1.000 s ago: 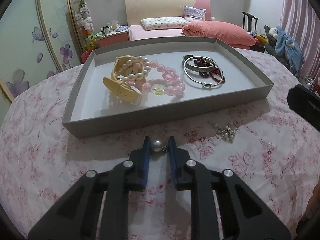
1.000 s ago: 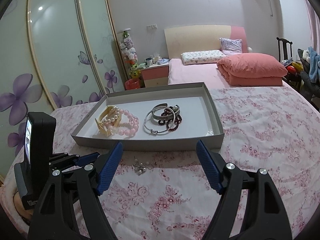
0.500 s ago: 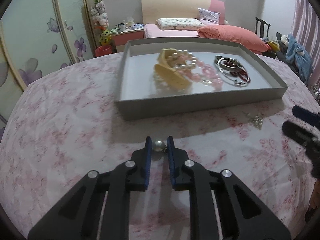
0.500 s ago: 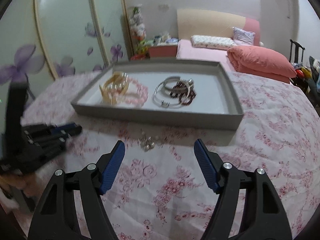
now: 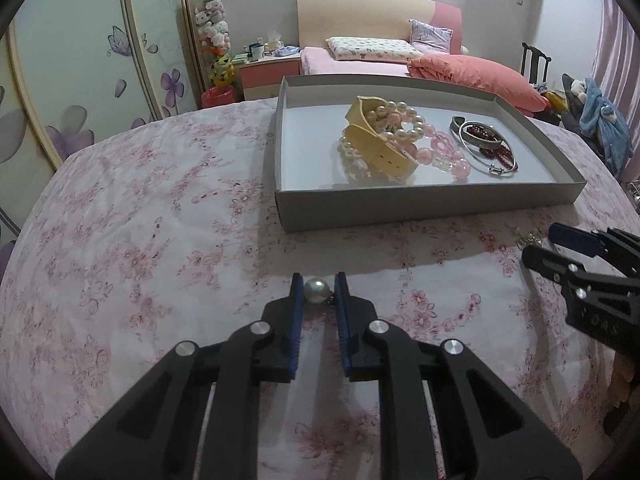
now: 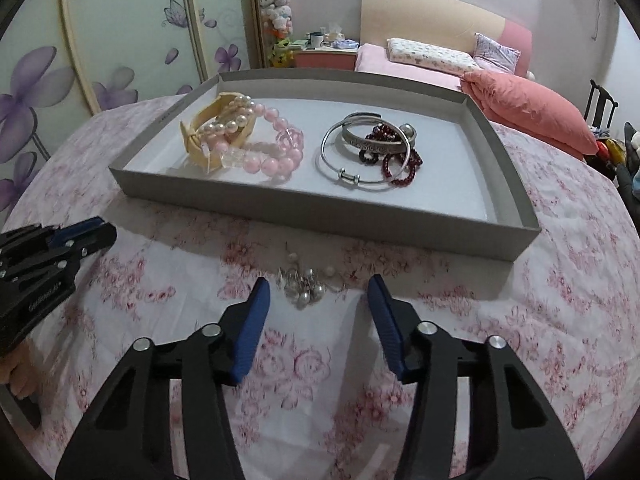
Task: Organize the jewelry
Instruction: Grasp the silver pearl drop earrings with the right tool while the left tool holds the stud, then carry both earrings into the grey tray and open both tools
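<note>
My left gripper (image 5: pixel 317 286) is shut on a pearl earring (image 5: pixel 316 290), held above the floral cloth in front of the grey tray (image 5: pixel 400 208). Inside the tray lie a yellow strap with pearl and pink bead bracelets (image 5: pixel 392 140) and silver bangles with dark red beads (image 5: pixel 484 144). In the right wrist view my right gripper (image 6: pixel 319 292) is closing around a small pearl cluster (image 6: pixel 306 284) that lies on the cloth between its jaws; the pads do not touch it. The tray (image 6: pixel 328 208) sits just behind it. The left gripper (image 6: pixel 60 240) shows at the left edge.
The round table wears a pink floral cloth (image 5: pixel 140 220). Behind it stand a bed with a pink quilt (image 5: pixel 460 72), a wardrobe with purple flowers (image 5: pixel 80 80) and a nightstand (image 5: pixel 268 72). The right gripper (image 5: pixel 560 240) enters the left wrist view from the right.
My right gripper came down and forward over the pearl cluster and its jaws narrowed. My left gripper, with the pearl in it, shifted left, so the tray now lies to its right.
</note>
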Motion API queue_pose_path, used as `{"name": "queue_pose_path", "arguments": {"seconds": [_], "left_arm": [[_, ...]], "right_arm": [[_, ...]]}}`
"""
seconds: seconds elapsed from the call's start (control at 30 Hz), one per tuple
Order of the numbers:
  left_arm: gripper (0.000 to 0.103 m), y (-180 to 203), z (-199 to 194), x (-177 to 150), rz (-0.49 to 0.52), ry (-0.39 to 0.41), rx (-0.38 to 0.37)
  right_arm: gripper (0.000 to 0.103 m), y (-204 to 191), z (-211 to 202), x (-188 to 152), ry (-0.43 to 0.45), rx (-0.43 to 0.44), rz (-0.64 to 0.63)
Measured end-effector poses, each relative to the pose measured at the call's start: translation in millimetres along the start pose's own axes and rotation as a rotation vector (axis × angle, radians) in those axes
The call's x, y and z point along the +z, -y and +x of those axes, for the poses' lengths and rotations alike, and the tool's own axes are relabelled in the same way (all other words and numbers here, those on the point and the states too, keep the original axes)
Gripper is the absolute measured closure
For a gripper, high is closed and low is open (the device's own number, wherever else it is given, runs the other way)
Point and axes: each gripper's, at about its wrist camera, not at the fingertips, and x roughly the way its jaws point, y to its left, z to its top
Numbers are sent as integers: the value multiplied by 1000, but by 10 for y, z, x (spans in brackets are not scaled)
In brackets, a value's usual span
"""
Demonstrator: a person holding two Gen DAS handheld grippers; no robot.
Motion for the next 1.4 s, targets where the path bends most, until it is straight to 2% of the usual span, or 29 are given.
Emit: {"name": "queue_pose_path", "arguments": {"seconds": [0.13,0.27,0.3,0.53,0.57,0.6,0.77,1.4], "left_arm": [[87,0,0,1,0,0,0],[87,-2,0,2,-1,0,0],[87,-2,-2,0,-1,0,-1],[87,-7,-20,-4,-6,0,-4],[87,-11,-22,-6,-7,-1,-6],[87,-18,-29,-9,-11,0,-9],[87,-52,-59,-31,-29,3,-22],[87,-2,-482,-14,-36,129,-49]], "right_arm": [[64,-49,12,41,5,-2,-5],[87,-96,-1,40,8,11,-23],[89,-97,-8,33,8,15,-22],[91,18,-83,-43,13,48,35],[93,41,-109,-56,21,52,46],[98,67,-138,-66,31,55,58],[99,251,-349,-100,102,87,127],[99,233,-910,-75,298,107,121]]}}
